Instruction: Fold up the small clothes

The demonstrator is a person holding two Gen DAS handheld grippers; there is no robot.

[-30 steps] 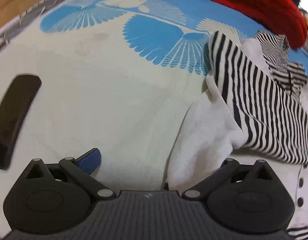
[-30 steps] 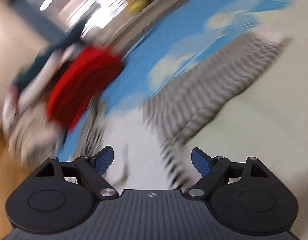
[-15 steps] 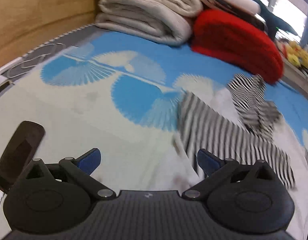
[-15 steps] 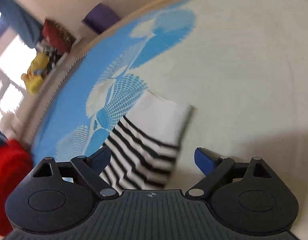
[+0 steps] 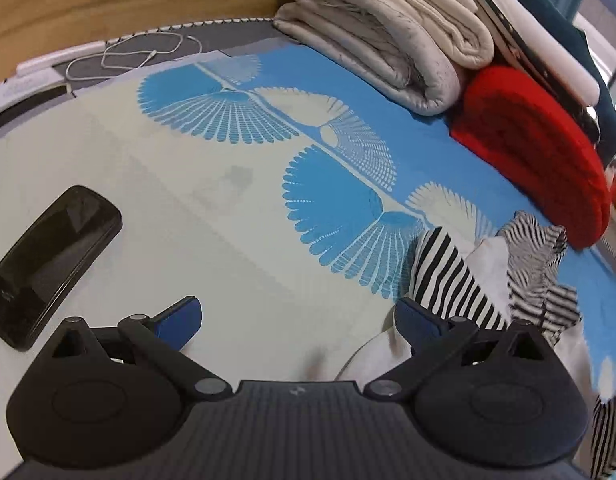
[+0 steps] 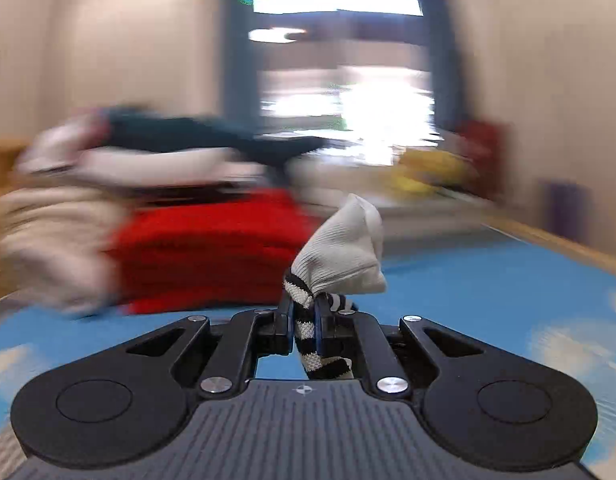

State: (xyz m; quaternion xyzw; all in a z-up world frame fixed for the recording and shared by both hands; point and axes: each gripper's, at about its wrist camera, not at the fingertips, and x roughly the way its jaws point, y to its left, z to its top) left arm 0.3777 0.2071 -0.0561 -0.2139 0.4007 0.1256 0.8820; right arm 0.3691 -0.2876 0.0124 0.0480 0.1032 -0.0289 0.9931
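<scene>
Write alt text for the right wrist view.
The right gripper is closing on a black-and-white striped garment, its white end sticking up past the jaws. Behind, blurred, lie a red folded blanket and blue bedspread.

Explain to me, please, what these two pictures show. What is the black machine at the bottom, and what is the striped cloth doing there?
There is no robot: a person holds a two-finger gripper in each hand, with a camera on each looking along the fingers. In the left view, the left gripper is open over a bedsheet. On it lie a phone, a striped garment, a red blanket and folded bedding. In the blurred right view, the right gripper is closing its jaws on the garment's striped sleeve end.
</scene>
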